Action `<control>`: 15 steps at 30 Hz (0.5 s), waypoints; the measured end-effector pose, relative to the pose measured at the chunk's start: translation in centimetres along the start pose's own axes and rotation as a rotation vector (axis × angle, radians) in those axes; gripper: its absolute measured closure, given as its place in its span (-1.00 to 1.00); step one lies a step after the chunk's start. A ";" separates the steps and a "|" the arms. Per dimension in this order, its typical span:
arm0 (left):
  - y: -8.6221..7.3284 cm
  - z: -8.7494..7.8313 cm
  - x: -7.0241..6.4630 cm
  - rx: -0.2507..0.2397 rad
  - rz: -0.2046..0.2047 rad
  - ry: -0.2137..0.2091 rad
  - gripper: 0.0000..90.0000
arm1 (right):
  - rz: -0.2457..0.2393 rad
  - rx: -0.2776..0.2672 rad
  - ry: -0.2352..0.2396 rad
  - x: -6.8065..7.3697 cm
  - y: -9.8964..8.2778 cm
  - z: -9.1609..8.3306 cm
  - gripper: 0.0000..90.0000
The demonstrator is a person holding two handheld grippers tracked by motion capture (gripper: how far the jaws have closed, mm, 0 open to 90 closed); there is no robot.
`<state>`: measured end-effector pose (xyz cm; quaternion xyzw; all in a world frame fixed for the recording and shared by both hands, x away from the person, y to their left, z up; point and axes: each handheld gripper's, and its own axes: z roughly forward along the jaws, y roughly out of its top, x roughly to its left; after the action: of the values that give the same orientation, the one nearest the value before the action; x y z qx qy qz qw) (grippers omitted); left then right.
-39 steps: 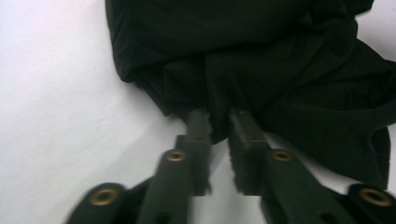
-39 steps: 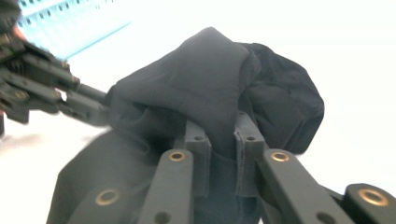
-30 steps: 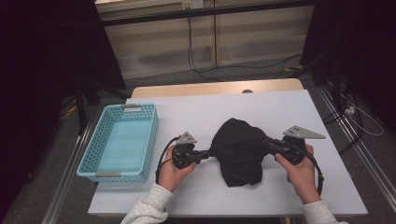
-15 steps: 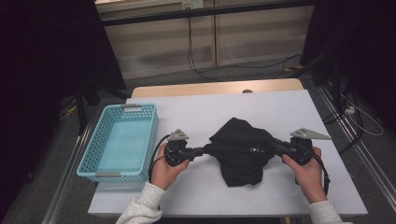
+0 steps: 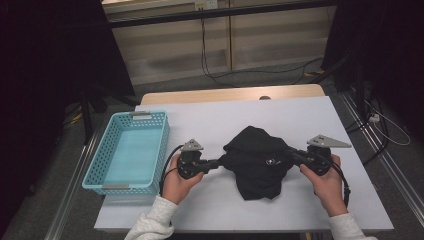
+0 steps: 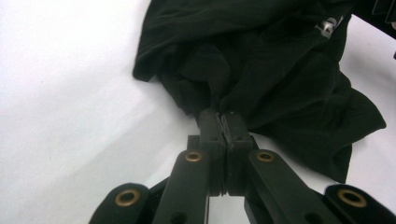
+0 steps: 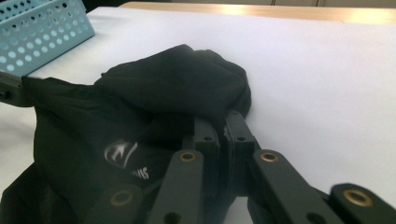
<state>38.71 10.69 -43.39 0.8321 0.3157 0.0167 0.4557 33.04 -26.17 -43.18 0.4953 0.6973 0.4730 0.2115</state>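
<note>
The black garment (image 5: 257, 162) lay crumpled near the middle of the white surface (image 5: 300, 117). The left gripper (image 6: 223, 122) had its fingers clamped on the garment's left edge. The right gripper (image 7: 223, 126), whose fingers had just been closing, pinched its right edge.

bright evenly lit table (image 5: 310, 120), dark surroundings, soft close-up blur

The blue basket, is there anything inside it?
No, the blue basket shows a bare floor, and the black cloth lies on the table.
</note>
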 end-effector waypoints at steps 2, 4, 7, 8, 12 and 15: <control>0.1 -0.3 0.1 -0.003 -0.002 0.003 0.98 | -0.013 -0.010 0.001 0.2 0.5 0.3 0.90; 0.2 -0.7 0.3 -0.014 -0.009 0.007 0.98 | -0.020 -0.016 -0.004 0.3 1.3 0.6 0.90; 0.3 -1.2 0.5 -0.025 -0.014 0.006 0.98 | -0.026 -0.043 -0.008 0.4 2.6 0.5 0.89; 0.2 -1.3 0.5 -0.024 -0.016 0.007 0.98 | -0.025 -0.053 -0.011 0.3 2.9 0.5 0.89; 0.1 -1.4 0.6 -0.024 -0.025 0.004 0.98 | -0.008 -0.044 -0.049 -0.3 3.2 0.4 0.78; 0.1 -1.4 0.5 -0.025 -0.022 0.005 0.98 | -0.020 -0.034 -0.056 0.0 2.8 0.4 0.57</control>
<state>38.74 11.99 -42.57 0.8228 0.3259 0.0177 0.4654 34.75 -25.85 -40.92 0.4975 0.6880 0.4686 0.2440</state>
